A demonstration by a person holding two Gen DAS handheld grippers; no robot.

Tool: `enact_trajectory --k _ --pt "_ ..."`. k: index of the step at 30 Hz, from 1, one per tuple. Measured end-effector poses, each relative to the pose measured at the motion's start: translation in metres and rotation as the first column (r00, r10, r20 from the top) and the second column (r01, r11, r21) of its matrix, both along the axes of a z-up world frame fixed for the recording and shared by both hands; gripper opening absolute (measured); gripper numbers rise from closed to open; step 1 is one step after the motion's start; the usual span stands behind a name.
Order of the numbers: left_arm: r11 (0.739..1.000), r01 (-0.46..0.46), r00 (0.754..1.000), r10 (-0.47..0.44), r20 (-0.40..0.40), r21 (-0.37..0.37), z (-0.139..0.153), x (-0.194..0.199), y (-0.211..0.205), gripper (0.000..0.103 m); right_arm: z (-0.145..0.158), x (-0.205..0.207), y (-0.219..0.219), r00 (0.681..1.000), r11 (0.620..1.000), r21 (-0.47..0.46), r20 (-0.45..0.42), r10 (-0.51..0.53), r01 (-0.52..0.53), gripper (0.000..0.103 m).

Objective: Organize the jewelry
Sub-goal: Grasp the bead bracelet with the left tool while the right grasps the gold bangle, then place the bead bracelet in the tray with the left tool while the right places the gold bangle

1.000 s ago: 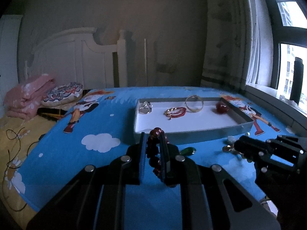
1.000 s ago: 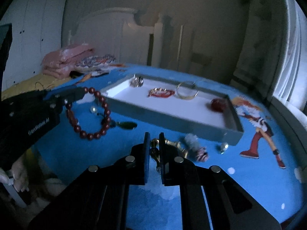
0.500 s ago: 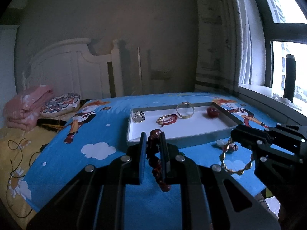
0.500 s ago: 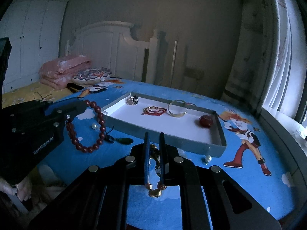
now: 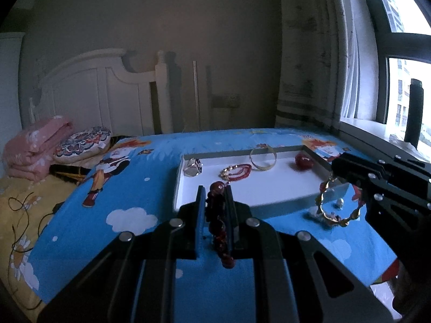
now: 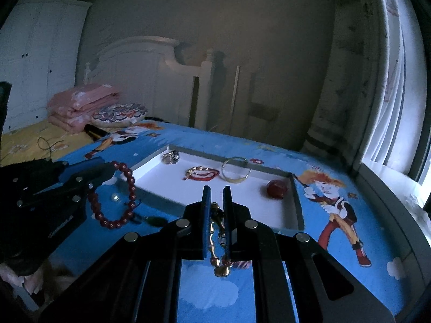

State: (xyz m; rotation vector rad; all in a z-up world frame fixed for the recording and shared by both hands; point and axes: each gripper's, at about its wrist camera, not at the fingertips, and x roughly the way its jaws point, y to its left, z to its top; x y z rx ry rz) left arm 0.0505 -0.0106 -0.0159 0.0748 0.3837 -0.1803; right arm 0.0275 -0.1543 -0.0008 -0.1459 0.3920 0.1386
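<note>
1. Jaws: left gripper (image 5: 214,200) clamps red bead bracelet (image 6: 114,195); right gripper (image 6: 216,202) clamps gold bracelet (image 5: 338,203).
2. Both bracelets dangle near grey tray's (image 5: 280,208) front wall, above blue sheet (image 5: 134,188).

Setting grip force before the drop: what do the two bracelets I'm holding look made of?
Bead bracelet: round, dark red, glossy beads, probably wood or stone; can't tell which. Gold bracelet: shiny yellow links that look like metal, with small red pieces of unclear material.

The jaws hide part of the red bead bracelet (image 5: 218,223) and of the gold bracelet (image 6: 218,239).
</note>
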Motion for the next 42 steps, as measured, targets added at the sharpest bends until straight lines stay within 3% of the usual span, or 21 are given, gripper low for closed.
enact_trajectory --k 10,17,25,32,36,39,42 --pt "1.000 -0.011 1.000 0.011 0.029 -0.014 0.029 0.047 -0.014 0.013 0.014 0.045 -0.004 0.999 0.999 -0.013 0.018 -0.032 0.032 0.009" --pt "1.000 -0.026 0.999 0.027 0.031 -0.013 0.047 0.093 -0.026 0.013 0.019 0.087 -0.017 0.997 0.997 0.029 -0.012 -0.072 0.072 0.009" --pt "0.997 -0.076 0.996 0.075 -0.050 -0.005 0.033 0.154 -0.035 0.013 0.020 0.121 -0.024 0.994 0.993 0.037 -0.031 -0.108 0.109 0.009" --pt "0.994 -0.107 0.991 0.107 -0.078 0.008 0.013 0.174 -0.034 0.008 0.004 0.150 -0.033 0.986 0.987 0.078 -0.101 -0.132 0.141 0.009" --pt "0.993 -0.117 0.990 0.118 -0.070 0.020 0.008 0.175 -0.034 0.011 -0.008 0.159 -0.034 0.979 0.985 0.074 -0.144 -0.143 0.155 0.009" --pt "0.993 -0.121 0.990 0.121 -0.075 0.012 0.009 0.173 -0.033 0.027 -0.012 0.162 -0.036 0.972 0.981 0.068 -0.165 -0.168 0.182 0.020" --pt "0.991 -0.131 0.989 0.131 -0.067 0.012 0.012 0.169 -0.031 0.040 -0.011 0.160 -0.038 0.972 0.981 0.068 -0.162 -0.170 0.183 0.056"
